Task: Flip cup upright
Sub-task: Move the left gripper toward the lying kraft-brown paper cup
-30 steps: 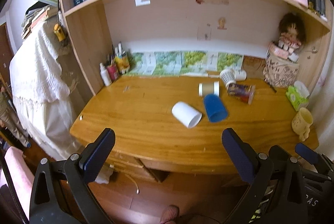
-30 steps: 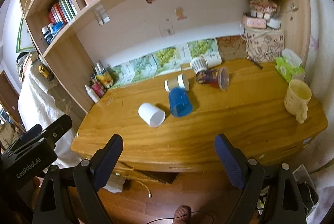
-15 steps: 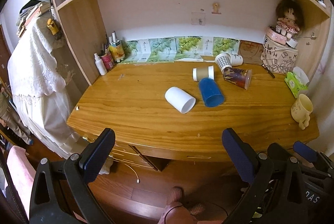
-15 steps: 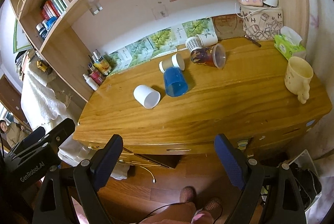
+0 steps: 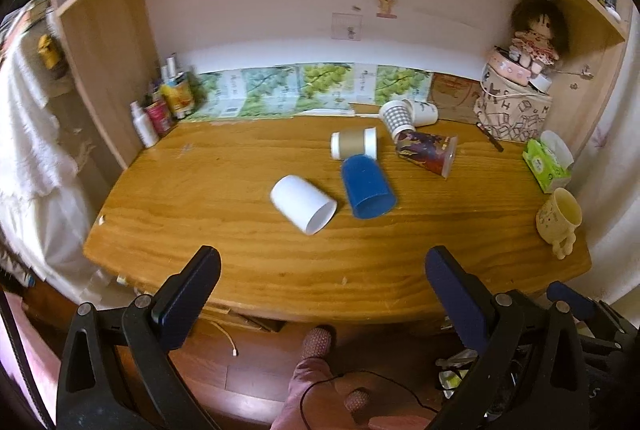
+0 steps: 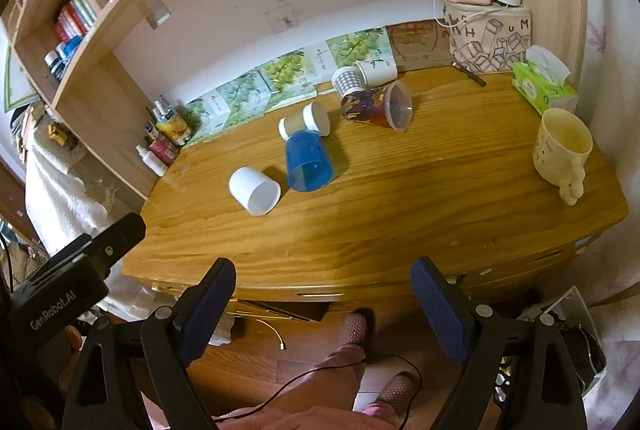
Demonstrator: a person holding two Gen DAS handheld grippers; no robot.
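Observation:
Several cups lie on their sides on the wooden desk (image 5: 224,242): a white cup (image 5: 303,204) (image 6: 254,191), a blue cup (image 5: 367,186) (image 6: 308,161), a brown paper cup with a white lid (image 5: 354,143) (image 6: 304,121), a patterned clear cup (image 5: 427,153) (image 6: 377,105), and a checked cup (image 5: 395,117) (image 6: 348,80) beside a white printed one (image 5: 424,112). My left gripper (image 5: 320,272) is open and empty in front of the desk edge. My right gripper (image 6: 323,282) is open and empty, also short of the desk edge.
A cream mug (image 5: 559,218) (image 6: 562,147) stands upright at the desk's right end, by a green tissue box (image 5: 547,165) (image 6: 542,85). Bottles (image 5: 160,109) stand at the back left. A doll on a printed bag (image 5: 516,109) sits back right. Shelves hang above.
Both grippers pulled back and rose, then came closer to the desk again. The cups have not moved. Both grippers stayed open.

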